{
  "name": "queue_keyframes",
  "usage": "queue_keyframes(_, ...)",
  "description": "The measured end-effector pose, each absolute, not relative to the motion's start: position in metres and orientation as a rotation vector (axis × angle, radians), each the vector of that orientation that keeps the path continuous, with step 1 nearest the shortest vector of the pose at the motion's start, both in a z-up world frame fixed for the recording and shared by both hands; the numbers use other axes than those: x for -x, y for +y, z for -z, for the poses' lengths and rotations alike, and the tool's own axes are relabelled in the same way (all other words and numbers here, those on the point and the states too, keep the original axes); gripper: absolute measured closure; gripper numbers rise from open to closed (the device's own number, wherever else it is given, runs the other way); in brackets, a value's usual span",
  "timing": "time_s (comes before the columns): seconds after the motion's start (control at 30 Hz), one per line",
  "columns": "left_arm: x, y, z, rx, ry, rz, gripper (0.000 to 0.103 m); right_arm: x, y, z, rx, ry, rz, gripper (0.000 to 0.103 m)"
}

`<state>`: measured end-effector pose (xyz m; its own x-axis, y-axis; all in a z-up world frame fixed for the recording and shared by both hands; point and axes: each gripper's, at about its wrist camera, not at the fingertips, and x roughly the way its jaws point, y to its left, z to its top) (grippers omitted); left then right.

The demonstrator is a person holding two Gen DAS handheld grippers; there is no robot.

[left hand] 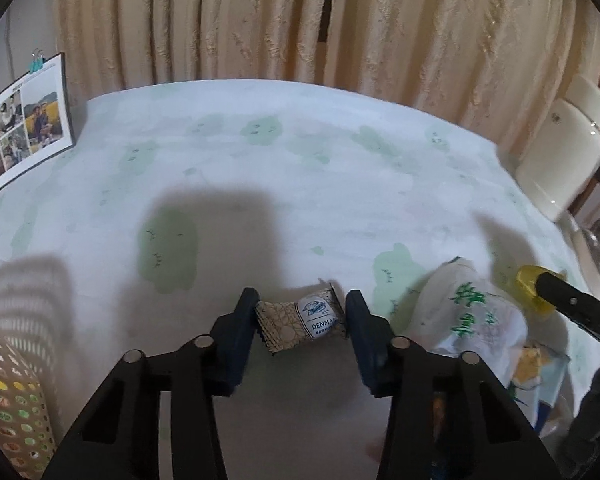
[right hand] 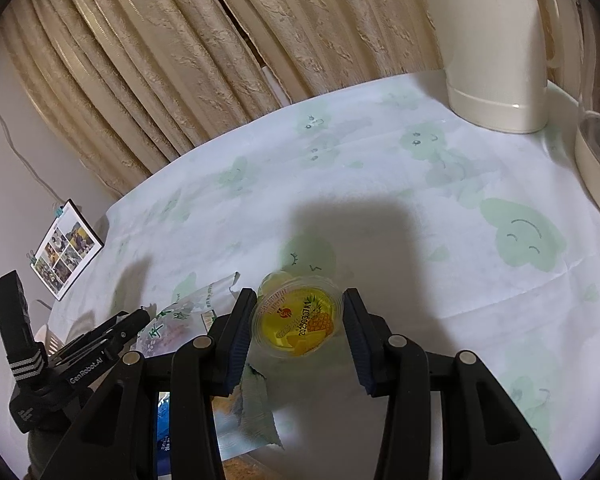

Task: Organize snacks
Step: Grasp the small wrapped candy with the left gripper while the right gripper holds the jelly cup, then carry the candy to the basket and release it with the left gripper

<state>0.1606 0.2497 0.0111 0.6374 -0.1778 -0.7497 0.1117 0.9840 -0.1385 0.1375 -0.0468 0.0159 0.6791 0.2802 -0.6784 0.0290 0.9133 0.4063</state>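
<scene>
My left gripper (left hand: 302, 314) is shut on a small beige-and-white biscuit packet (left hand: 300, 320), its pads pressing both ends just above the tablecloth. My right gripper (right hand: 298, 314) is shut on a clear jelly cup (right hand: 296, 320) of yellow pineapple jelly with a printed lid. The left wrist view shows that cup (left hand: 530, 288) at the tip of the right gripper's black finger (left hand: 572, 304). A white snack bag with green characters (left hand: 472, 320) lies between the two grippers, also seen in the right wrist view (right hand: 184, 312). The left gripper's body (right hand: 100, 340) shows at the left there.
A perforated beige basket (left hand: 8, 380) stands at the lower left, coloured items showing through its holes. More packets (left hand: 540, 368) lie under the white bag. A photo calendar (left hand: 24, 128) leans at the far left. A cream jug (right hand: 496, 40) and a bowl (right hand: 596, 160) stand at the table's right. Curtains hang behind.
</scene>
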Motion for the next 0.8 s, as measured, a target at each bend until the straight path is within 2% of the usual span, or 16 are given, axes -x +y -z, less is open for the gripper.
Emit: queue_keyframes(0.8, -0.088, 0.271, -0.083, 0.081, 0.599, 0.078, 0.060, -0.120, -0.041, -0.047, -0.409, 0.737, -0.228, 0.062)
